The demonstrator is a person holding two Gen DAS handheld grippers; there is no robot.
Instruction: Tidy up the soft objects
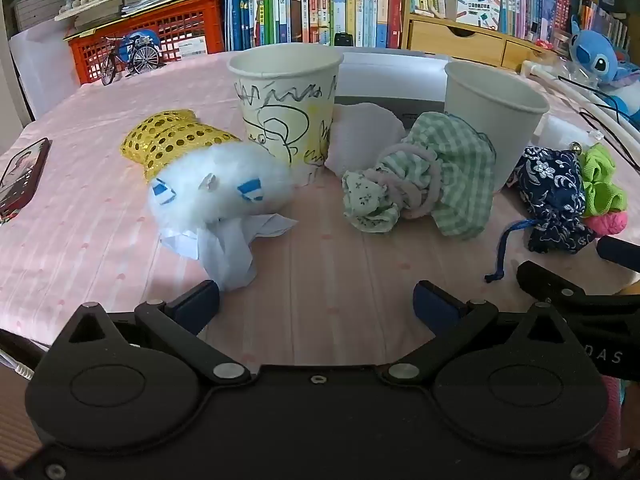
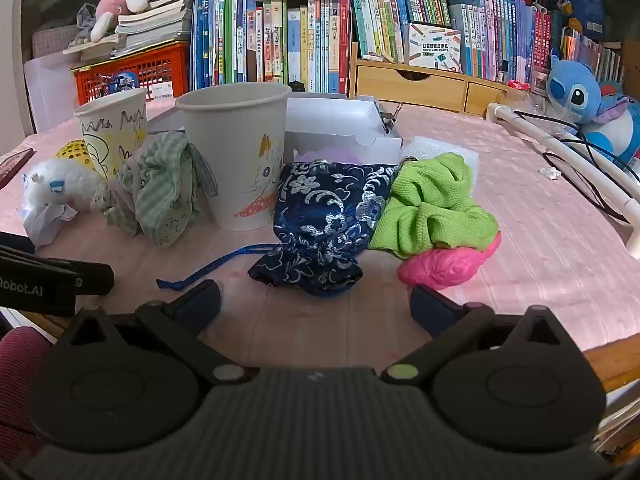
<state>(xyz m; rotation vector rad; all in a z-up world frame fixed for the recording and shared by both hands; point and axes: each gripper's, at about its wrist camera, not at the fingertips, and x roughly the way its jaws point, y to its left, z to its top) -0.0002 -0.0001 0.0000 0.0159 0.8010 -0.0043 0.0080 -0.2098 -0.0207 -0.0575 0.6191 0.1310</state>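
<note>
My left gripper (image 1: 316, 300) is open and empty, low over the pink tablecloth. Ahead of it lie a white fluffy toy (image 1: 220, 190) with a gold sequin hat (image 1: 172, 140) and a green checked cloth bundle (image 1: 424, 176). Two paper cups stand behind: a scribbled one (image 1: 286, 108) and a plain white one (image 1: 494, 112). My right gripper (image 2: 316, 304) is open and empty, just short of a navy floral pouch (image 2: 328, 220). A lime green scrunchie (image 2: 432, 204) and a pink soft piece (image 2: 448, 264) lie right of the pouch.
A white box (image 2: 340, 128) stands behind the cups. A phone (image 1: 22, 176) lies at the left table edge. Books, an orange crate (image 1: 160, 32), a wooden drawer unit (image 2: 420, 84) and a blue plush (image 2: 588, 100) line the back. A white pipe and cables (image 2: 568, 156) lie at right.
</note>
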